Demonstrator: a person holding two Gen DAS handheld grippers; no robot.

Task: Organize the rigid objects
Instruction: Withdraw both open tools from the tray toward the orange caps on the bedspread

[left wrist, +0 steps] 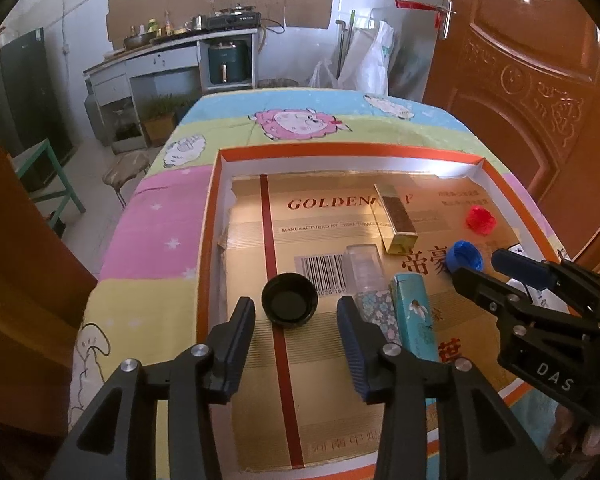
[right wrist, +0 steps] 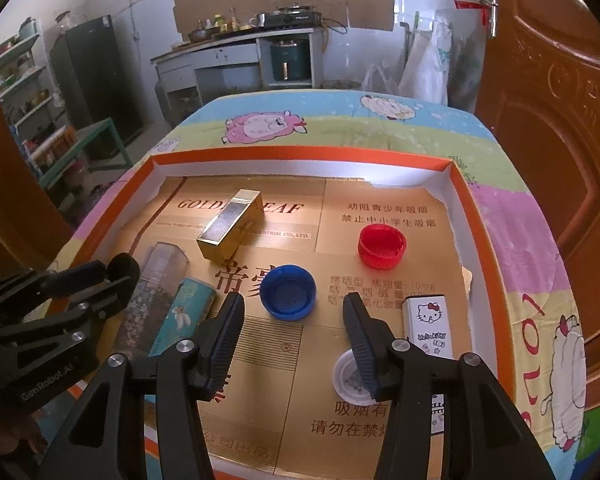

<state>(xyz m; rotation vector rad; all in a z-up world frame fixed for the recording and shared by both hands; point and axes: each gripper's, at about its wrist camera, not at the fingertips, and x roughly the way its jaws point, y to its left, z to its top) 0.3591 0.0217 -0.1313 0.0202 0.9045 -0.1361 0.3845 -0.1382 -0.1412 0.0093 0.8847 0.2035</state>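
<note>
**Both claws wide, lined up on caps**

Left to right in the tray: black cap sits dead ahead of the left claw, which is spread wide and empty. Clear tube and teal tube lie side by side, long axes pointing away. Blue cap sits just ahead of the right claw, also wide, empty. Red cap lies farther right.
</note>
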